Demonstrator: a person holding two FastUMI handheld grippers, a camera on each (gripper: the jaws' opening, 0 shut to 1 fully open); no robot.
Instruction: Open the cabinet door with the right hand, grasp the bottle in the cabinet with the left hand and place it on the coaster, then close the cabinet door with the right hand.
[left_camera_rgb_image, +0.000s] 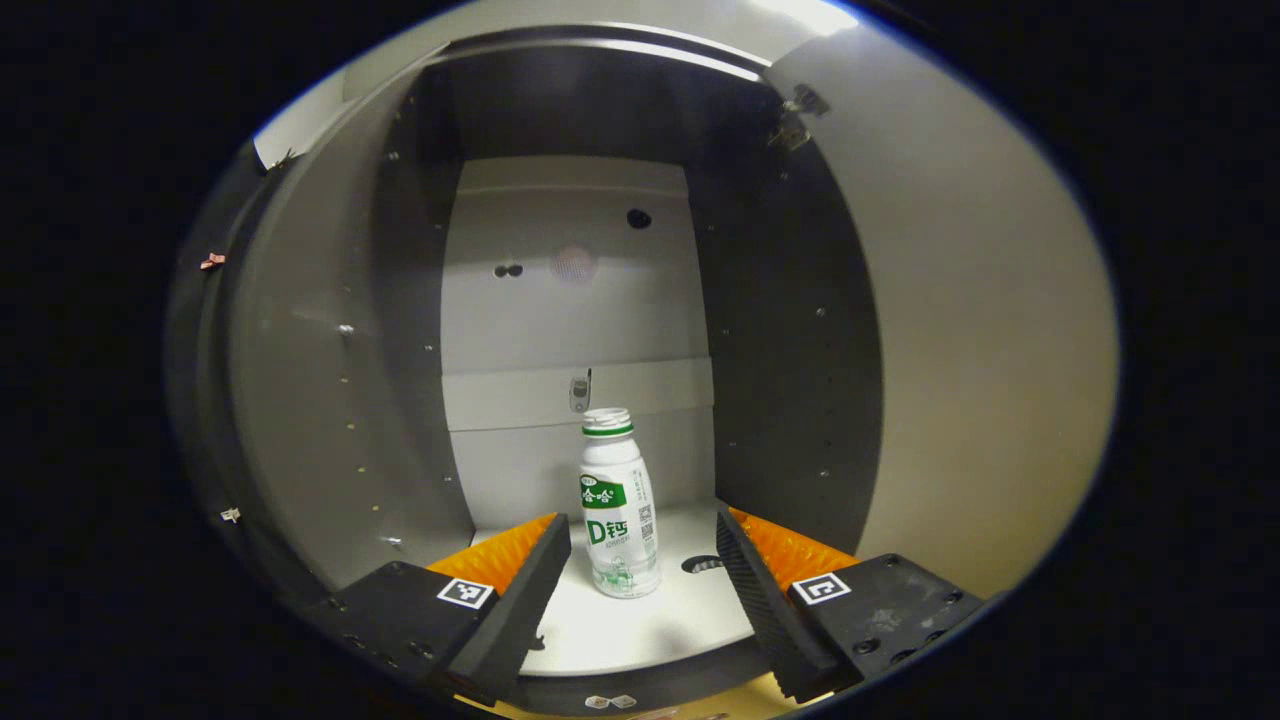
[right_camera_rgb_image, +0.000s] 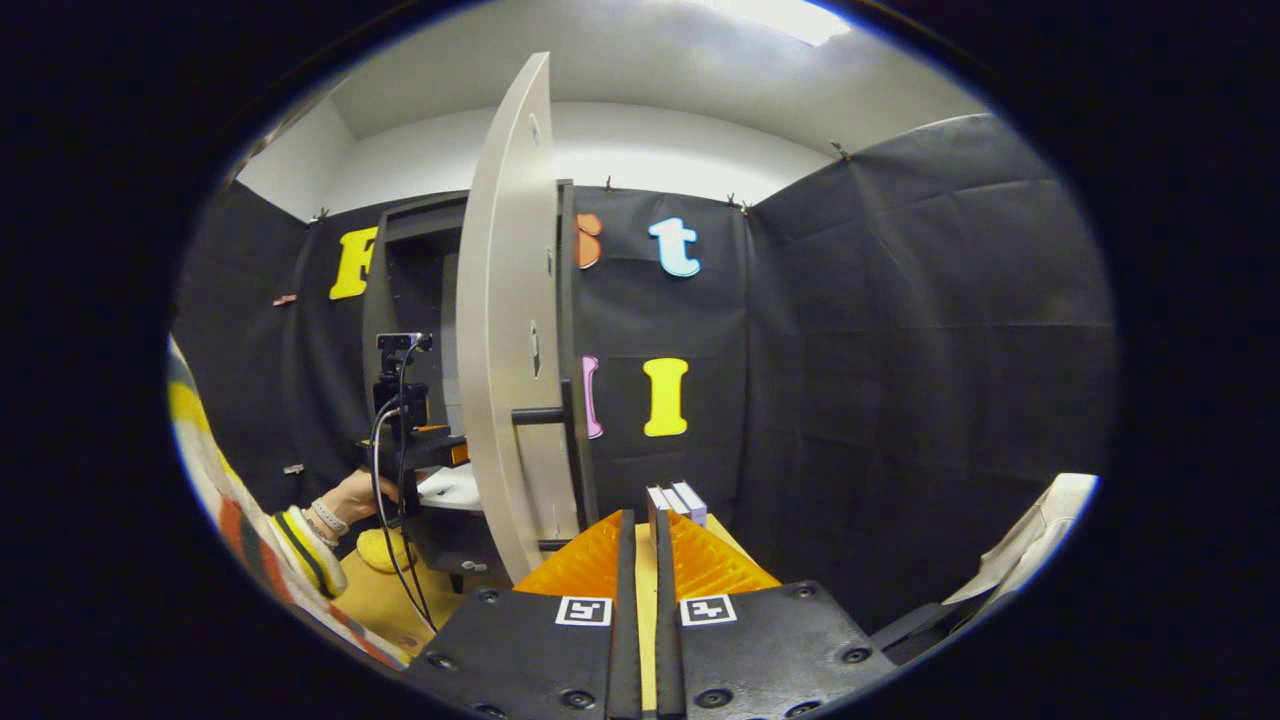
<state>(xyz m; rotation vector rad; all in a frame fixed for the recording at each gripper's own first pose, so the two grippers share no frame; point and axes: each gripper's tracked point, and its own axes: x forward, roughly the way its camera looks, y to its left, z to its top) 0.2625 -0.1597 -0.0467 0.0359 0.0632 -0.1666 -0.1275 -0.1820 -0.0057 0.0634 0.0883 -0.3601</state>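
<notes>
In the left gripper view, the left gripper (left_camera_rgb_image: 643, 545) points into the open cabinet (left_camera_rgb_image: 780, 330), its two fingers spread wide and holding nothing. The white bottle (left_camera_rgb_image: 618, 505) with a green band under its cap stands upright on the cabinet's pale floor, ahead of the fingertips and in line with the gap between them, a little nearer the finger on the left of the view; neither finger touches it. Beside the finger on the right of the view, a small dark hole shows in the floor. The cabinet door (left_camera_rgb_image: 990, 340) stands swung open beyond that same finger.

In the right gripper view, the right gripper (right_camera_rgb_image: 641, 520) has its fingers drawn almost together with only a thin slit between them, and nothing is held in it. The open door (right_camera_rgb_image: 505, 330) stands edge-on just ahead and to the left of the fingertips, its dark bar handle (right_camera_rgb_image: 545, 415) above them. Farther left past the door, a person's hand (right_camera_rgb_image: 360, 492) in a striped sleeve (right_camera_rgb_image: 290, 545) holds the left gripper (right_camera_rgb_image: 420, 450) at the cabinet's mouth. A small white box (right_camera_rgb_image: 680, 500) lies just beyond the fingertips.
</notes>
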